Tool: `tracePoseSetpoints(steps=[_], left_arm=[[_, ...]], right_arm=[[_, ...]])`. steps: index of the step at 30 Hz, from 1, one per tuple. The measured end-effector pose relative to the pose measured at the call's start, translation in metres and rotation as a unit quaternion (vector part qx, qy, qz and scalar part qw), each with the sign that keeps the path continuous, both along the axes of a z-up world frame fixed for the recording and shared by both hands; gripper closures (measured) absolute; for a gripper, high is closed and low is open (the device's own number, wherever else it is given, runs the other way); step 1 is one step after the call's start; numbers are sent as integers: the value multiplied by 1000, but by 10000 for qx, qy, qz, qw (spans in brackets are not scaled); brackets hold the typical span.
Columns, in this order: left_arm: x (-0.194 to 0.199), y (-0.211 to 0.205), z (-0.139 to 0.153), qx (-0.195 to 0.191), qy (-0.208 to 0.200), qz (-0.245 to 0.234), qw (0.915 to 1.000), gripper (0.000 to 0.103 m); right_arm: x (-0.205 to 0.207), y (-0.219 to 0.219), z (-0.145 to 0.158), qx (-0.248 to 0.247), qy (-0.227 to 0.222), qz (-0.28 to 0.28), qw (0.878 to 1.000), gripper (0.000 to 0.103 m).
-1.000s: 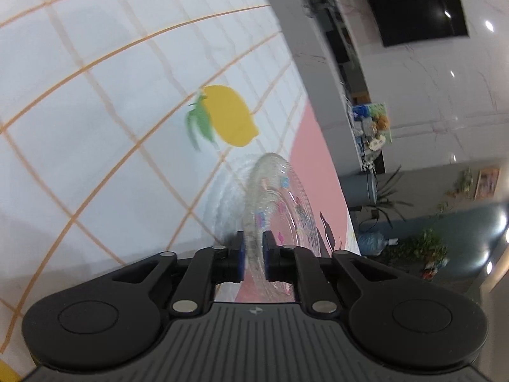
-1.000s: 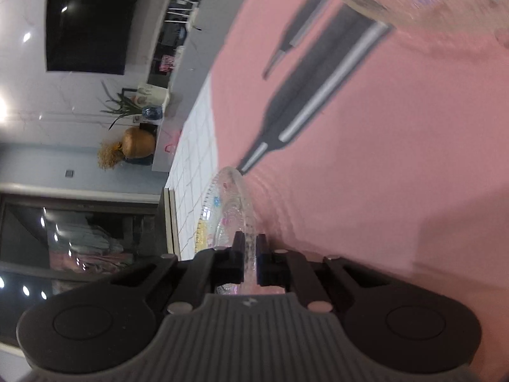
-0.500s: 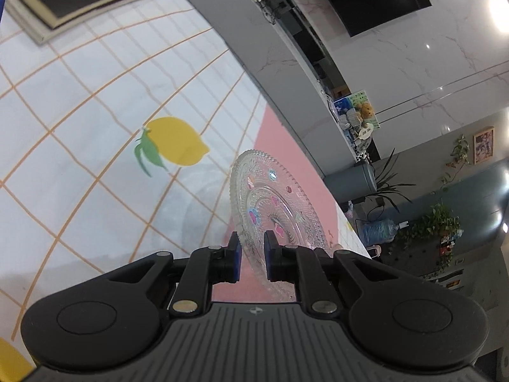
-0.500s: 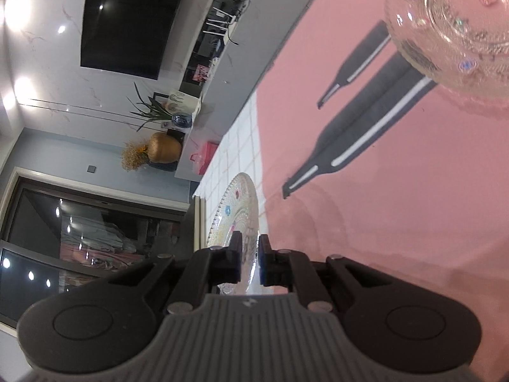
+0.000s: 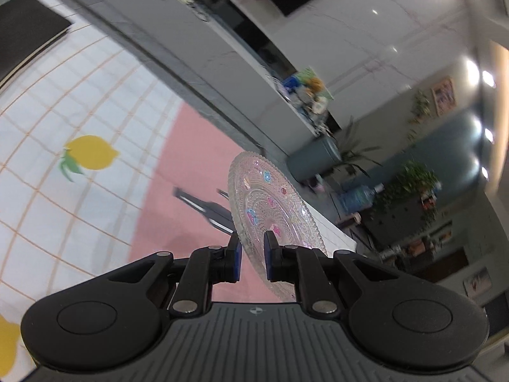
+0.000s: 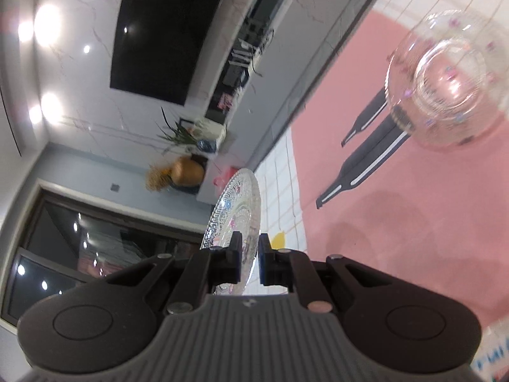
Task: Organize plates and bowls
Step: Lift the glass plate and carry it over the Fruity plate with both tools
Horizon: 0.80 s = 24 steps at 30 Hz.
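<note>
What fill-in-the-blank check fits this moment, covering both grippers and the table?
1. The left gripper is shut on a glass ____.
2. The right gripper grips its plate by the ____.
3. The glass bowl stands on the ____ mat.
4. The cloth shows a printed ____.

Missing: plate; rim; pink; lemon

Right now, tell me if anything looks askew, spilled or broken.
Nothing is spilled or broken. Each gripper clamps a clear patterned glass plate by its rim: the left gripper holds the left plate, the right gripper the right plate, both tilted steeply on edge above the tablecloth. The glass bowl sits upright.
</note>
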<state>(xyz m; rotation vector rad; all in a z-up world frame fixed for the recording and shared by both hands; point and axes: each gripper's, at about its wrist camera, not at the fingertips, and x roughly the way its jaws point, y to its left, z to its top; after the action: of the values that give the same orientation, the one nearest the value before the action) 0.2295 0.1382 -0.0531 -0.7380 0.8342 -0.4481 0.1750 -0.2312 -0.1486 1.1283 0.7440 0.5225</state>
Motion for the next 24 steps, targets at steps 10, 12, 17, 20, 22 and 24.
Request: tracePoseSetpoints(steps=[10,12,17,20,22,24], left_arm=[[-25,-51,26,-126,-164,-703,9973,86],[-32,-57,30,-127,-190,-769,9968,85],[-47,-77,35,-89,-153,-1059,9942,85],[-56,-94,33,-4,-41,-1282,9917,82],[-59,-103,30,-7,58,-1433,9897,82],[-63,-113,27,38,138,-1571,9875,82]], right_arm=[[-56,-53,46,-183,-74,-539,9983,96],[-65,-62,53,-188,-100,-531,9984,96],[-92,-81,54,25,141,-857,9962,97],[-111,-96,52,81,237,-1072,9939,97],[-124,-104,46,156,319,-1209,9920,97],[-137,-113,40,228,390,-1305,9904,97]])
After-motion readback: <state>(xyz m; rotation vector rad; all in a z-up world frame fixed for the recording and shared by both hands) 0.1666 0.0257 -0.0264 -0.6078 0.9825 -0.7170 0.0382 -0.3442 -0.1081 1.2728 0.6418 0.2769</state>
